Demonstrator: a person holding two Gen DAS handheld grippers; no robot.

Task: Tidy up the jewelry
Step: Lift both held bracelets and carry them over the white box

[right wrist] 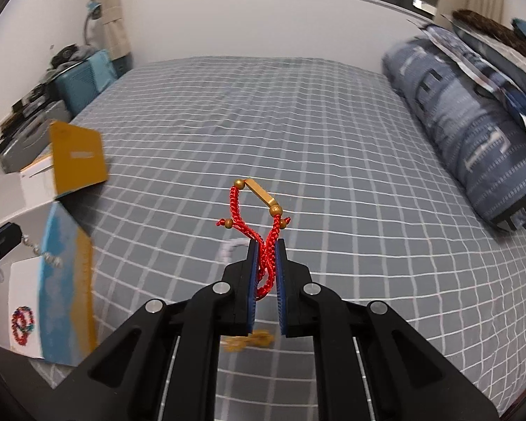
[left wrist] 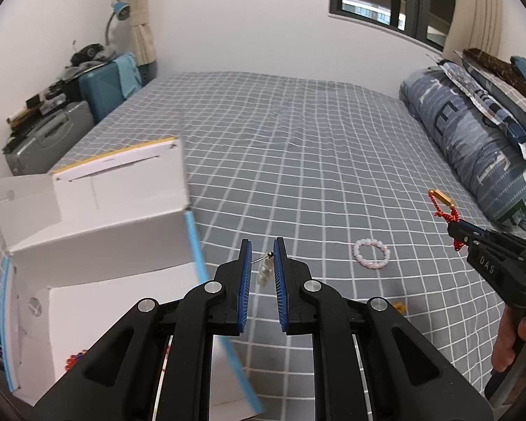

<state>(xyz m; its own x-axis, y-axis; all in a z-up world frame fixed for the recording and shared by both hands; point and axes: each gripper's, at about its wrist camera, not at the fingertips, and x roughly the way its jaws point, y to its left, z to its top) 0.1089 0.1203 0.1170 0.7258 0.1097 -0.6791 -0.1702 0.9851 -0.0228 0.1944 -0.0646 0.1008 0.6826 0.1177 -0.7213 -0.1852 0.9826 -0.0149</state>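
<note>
My left gripper [left wrist: 263, 249] is shut on a pearl drop earring [left wrist: 265, 271], whose pin and white beads hang between the blue pads above the checked bed. An open white box [left wrist: 98, 238] lies just to its left. My right gripper [right wrist: 265, 245] is shut on a red braided cord bracelet [right wrist: 259, 193] with a gold bar, which loops up past the fingertips. The left wrist view shows that gripper [left wrist: 454, 232] and bracelet [left wrist: 442, 203] at the right edge. A pink bead bracelet [left wrist: 372, 253] lies on the sheet between the two grippers. A colourful bead bracelet [right wrist: 22, 326] sits inside the box [right wrist: 24, 189].
A small gold-yellow piece [right wrist: 249, 342] lies on the grey checked sheet [right wrist: 298, 122] under my right gripper. A rolled blue duvet [left wrist: 473, 140] and pillows line the bed's right side. Suitcases [left wrist: 101, 91] and clutter stand beyond the left edge. A hand [left wrist: 508, 343] grips the right tool.
</note>
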